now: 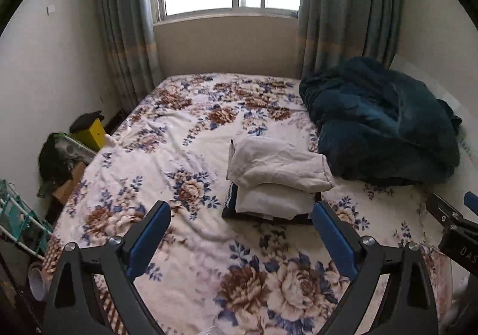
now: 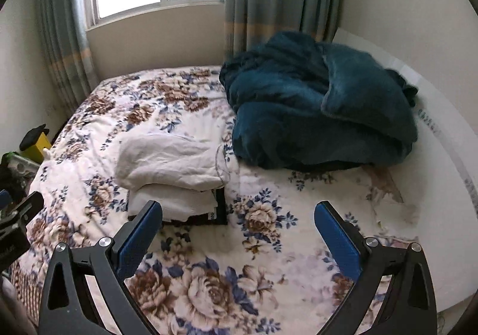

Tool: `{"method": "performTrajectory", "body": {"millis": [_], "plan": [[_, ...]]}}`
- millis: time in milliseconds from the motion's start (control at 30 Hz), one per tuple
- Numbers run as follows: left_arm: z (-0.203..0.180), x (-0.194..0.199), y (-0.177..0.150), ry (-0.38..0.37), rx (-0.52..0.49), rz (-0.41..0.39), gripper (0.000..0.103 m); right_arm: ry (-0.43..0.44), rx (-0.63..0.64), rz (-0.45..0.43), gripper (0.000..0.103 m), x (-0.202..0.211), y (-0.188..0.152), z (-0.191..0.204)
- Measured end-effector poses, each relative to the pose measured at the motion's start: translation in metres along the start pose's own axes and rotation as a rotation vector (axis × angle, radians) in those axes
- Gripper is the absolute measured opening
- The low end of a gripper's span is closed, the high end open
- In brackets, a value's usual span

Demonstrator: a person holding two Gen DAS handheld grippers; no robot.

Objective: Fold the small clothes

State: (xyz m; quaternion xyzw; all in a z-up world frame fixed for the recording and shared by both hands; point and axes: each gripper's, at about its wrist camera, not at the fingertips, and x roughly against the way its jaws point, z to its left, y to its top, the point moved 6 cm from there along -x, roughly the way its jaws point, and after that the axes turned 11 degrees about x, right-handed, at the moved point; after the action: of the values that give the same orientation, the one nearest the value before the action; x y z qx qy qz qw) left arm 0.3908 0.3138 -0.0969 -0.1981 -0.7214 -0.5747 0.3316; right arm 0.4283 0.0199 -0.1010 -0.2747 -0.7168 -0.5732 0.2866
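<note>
Floral bedding covers the bed (image 1: 185,137), and just ahead of the left claw (image 1: 240,215) sits a stack of folded clothes (image 1: 274,182), white pieces over a dark one. Both claws, left and right claw (image 2: 237,215), hang released and empty. Likely light, soft and floppy, the top white garment (image 2: 170,161) is best pinched at its near folded edge.

- The letters "DAS", pale on black and cut off by the picture's edge, stood on the body of the right claw (image 1: 460,245) seen in the left wrist view.
- Nothing else could be read.
</note>
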Motion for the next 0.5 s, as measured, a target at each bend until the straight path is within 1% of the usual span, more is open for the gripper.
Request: {"method": "performTrajectory", "body": {"millis": [33,200,333,500], "plan": [[0.000,0.020,-0.003,-0.005,0.004,-0.012,0.097,0.011,-0.002,-0.011,0.103,0.020,-0.003,-0.002],[0.000,0.084,-0.017,0.003,0.018,-0.053,0.097,0.034,0.004,-0.064,0.103,0.105,-0.020,-0.014],[0.003,0.124,-0.028,0.002,0.038,-0.069,0.097,0.059,0.015,-0.097,0.103,0.164,-0.037,-0.023],[0.008,0.157,-0.041,0.030,0.066,-0.080,0.097,0.082,0.038,-0.126,0.103,0.220,-0.054,-0.033]]}}
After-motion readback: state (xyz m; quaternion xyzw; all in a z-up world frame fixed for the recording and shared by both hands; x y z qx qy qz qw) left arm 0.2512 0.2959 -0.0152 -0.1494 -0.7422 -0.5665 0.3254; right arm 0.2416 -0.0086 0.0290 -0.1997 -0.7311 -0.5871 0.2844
